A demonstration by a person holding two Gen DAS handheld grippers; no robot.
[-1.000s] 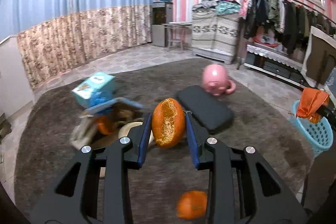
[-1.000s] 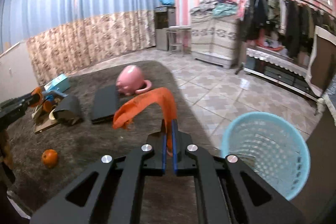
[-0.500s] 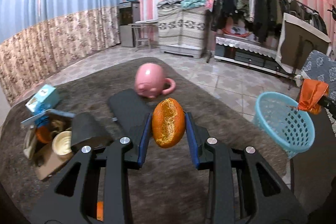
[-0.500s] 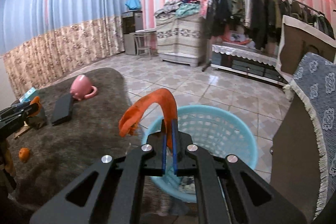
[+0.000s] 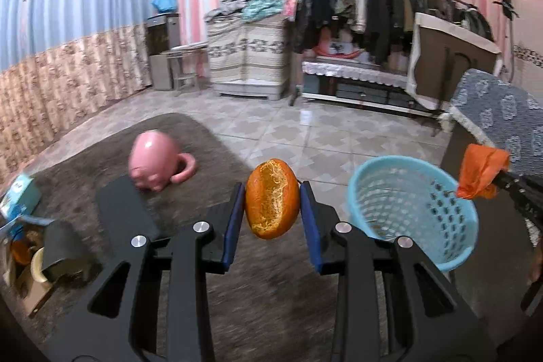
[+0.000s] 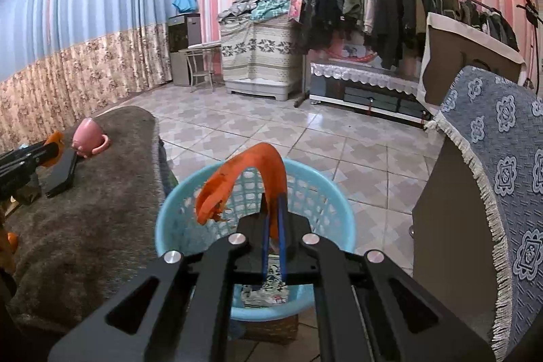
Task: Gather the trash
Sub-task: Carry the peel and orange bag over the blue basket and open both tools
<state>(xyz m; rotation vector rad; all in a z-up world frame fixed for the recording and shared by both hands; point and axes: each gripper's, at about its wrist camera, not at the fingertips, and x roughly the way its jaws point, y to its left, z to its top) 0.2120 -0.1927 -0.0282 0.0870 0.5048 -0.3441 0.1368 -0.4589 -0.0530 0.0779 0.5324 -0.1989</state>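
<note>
My left gripper (image 5: 272,209) is shut on a piece of orange peel (image 5: 272,198), pith side facing me, held above the brown rug (image 5: 210,145). The light blue basket (image 5: 412,209) stands to its right, at the rug's edge. My right gripper (image 6: 273,216) is shut on a long curled strip of orange peel (image 6: 244,173) and hangs directly over that blue basket (image 6: 169,212), which holds some paper scraps. In the left wrist view the right gripper's peel strip (image 5: 482,172) shows over the basket's far right rim.
On the rug lie a pink pig-shaped mug (image 5: 156,163), a black flat case (image 5: 125,212), a blue box (image 5: 18,197) and a cardboard pile with cups (image 5: 37,256). A small orange (image 6: 12,240) sits at the rug's left. A covered chair (image 6: 492,175) stands right of the basket.
Both grippers have swung right across the rug toward the basket. The right one now hangs over the basket with its peel strip; the left one has drawn close to it.
</note>
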